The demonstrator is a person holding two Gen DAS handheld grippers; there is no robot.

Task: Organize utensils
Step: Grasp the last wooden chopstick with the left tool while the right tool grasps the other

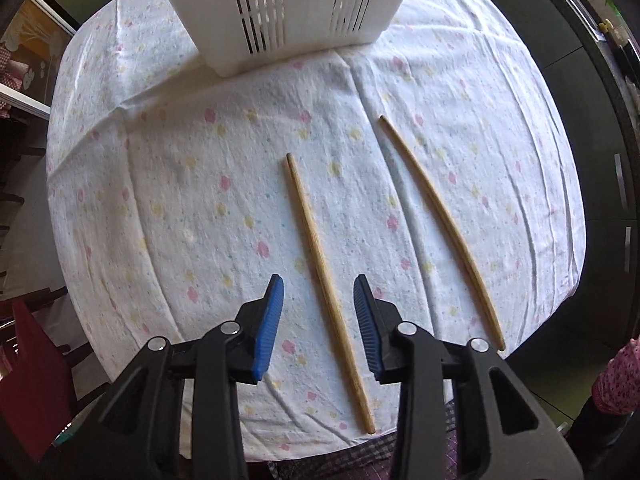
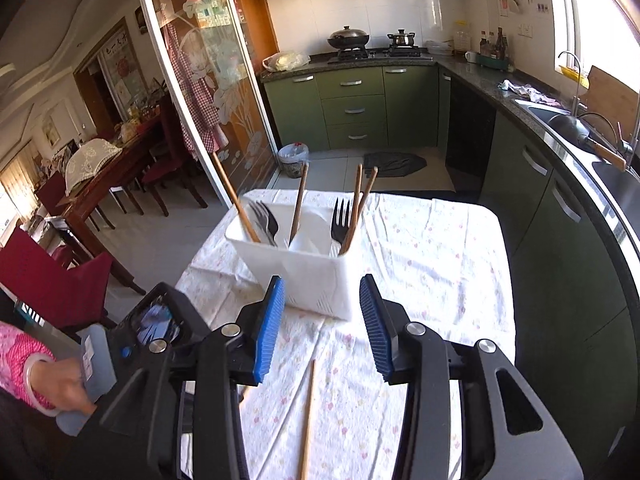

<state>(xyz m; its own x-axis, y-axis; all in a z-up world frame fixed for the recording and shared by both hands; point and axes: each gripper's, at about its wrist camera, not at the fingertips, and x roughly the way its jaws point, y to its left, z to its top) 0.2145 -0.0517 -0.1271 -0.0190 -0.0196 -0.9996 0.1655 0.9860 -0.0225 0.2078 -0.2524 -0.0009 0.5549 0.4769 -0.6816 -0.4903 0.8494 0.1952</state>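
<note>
In the left wrist view two wooden chopsticks lie on the flowered tablecloth (image 1: pixel 180 200): one (image 1: pixel 324 280) runs between my open left gripper's (image 1: pixel 319 284) jaws, the other (image 1: pixel 436 216) lies to its right. The white slotted utensil holder (image 1: pixel 288 12) stands at the far side. In the right wrist view the holder (image 2: pixel 308 264) holds several chopsticks (image 2: pixel 298 204) and black forks (image 2: pixel 340 220) in its compartments. My right gripper (image 2: pixel 322 284) is open and empty, raised above the table in front of the holder. One chopstick (image 2: pixel 308 416) lies below it.
The table is small; its edges are close on all sides. Red chairs (image 2: pixel 52 280) stand at the left. Green kitchen cabinets (image 2: pixel 540 216) and a sink run along the right. The person's left hand (image 2: pixel 60 388) holds the other gripper at lower left.
</note>
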